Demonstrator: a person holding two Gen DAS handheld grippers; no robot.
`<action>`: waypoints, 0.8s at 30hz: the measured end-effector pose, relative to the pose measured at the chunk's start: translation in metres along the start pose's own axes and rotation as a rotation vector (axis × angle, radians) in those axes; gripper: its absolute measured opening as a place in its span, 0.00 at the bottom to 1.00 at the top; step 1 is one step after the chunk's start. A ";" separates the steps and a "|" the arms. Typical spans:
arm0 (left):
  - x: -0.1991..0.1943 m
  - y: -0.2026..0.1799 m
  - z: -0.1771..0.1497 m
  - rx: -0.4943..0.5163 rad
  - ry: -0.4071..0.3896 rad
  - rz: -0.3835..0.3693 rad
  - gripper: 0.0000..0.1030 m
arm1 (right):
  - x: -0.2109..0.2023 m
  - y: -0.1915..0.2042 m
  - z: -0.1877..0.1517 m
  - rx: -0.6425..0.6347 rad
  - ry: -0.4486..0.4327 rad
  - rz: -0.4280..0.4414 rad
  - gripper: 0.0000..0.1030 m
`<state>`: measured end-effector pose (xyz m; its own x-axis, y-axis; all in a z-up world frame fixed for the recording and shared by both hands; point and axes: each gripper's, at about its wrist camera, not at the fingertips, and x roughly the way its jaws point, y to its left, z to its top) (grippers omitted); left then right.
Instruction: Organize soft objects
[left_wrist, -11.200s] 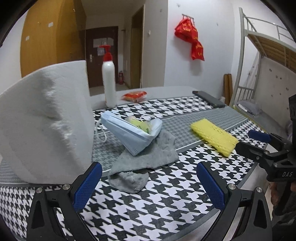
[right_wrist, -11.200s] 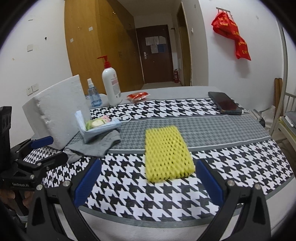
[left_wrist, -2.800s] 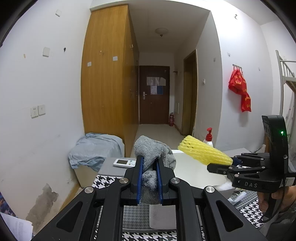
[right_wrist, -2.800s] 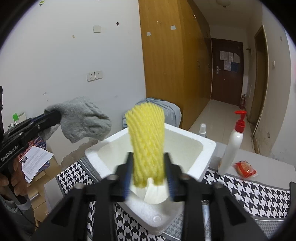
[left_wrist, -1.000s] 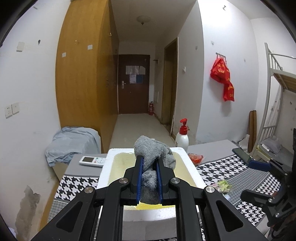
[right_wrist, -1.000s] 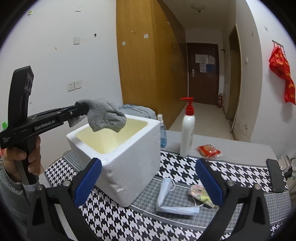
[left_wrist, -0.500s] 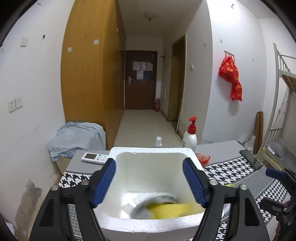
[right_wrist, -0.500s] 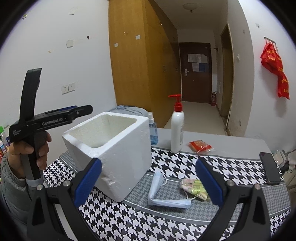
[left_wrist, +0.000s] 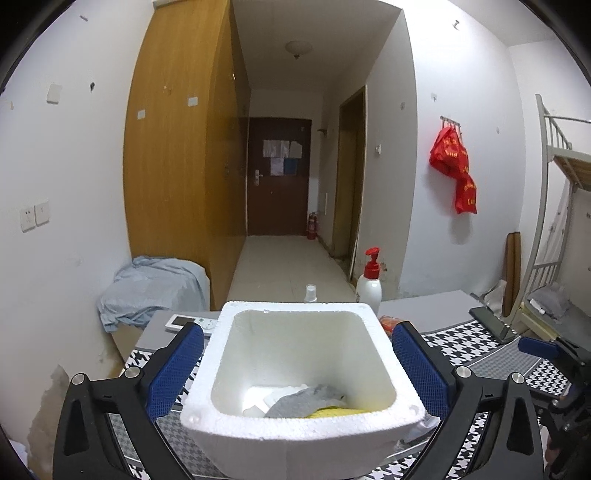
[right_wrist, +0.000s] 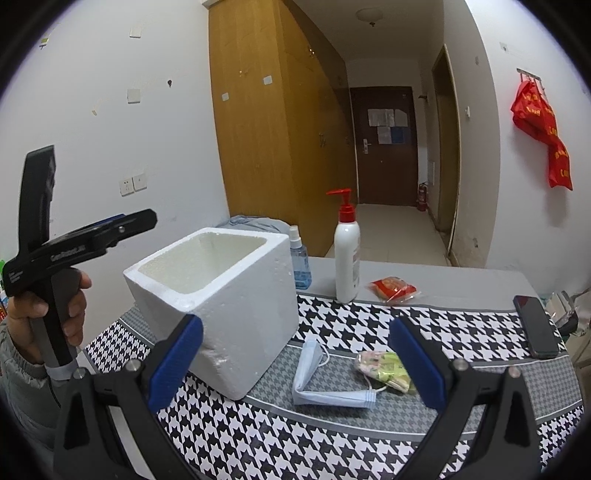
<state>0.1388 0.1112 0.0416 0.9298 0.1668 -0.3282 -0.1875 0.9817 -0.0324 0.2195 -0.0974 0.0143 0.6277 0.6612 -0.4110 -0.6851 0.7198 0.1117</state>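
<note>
Left wrist view: left claw (left_wrist: 295, 373) gaping empty, jaws just opened; descending, it could clip the foam box (left_wrist: 299, 435) rim below.

foam box (left_wrist: 295, 435) near wall hides most of the grey cloth (left_wrist: 299, 402) and yellow foam net (left_wrist: 334, 412); from the right wrist view its contents are hidden.
</note>
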 end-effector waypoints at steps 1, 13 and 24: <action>-0.004 -0.001 0.000 0.002 -0.008 -0.001 0.99 | 0.000 0.000 0.000 0.000 0.000 0.000 0.99; -0.040 -0.010 -0.020 0.008 -0.048 0.001 0.99 | -0.006 0.009 -0.007 -0.009 -0.001 0.015 0.99; -0.053 -0.013 -0.046 0.012 -0.035 -0.039 0.99 | -0.014 0.018 -0.020 -0.010 0.007 0.030 0.99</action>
<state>0.0774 0.0851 0.0165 0.9469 0.1315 -0.2933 -0.1475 0.9885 -0.0329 0.1907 -0.0977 0.0041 0.6044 0.6808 -0.4138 -0.7071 0.6977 0.1150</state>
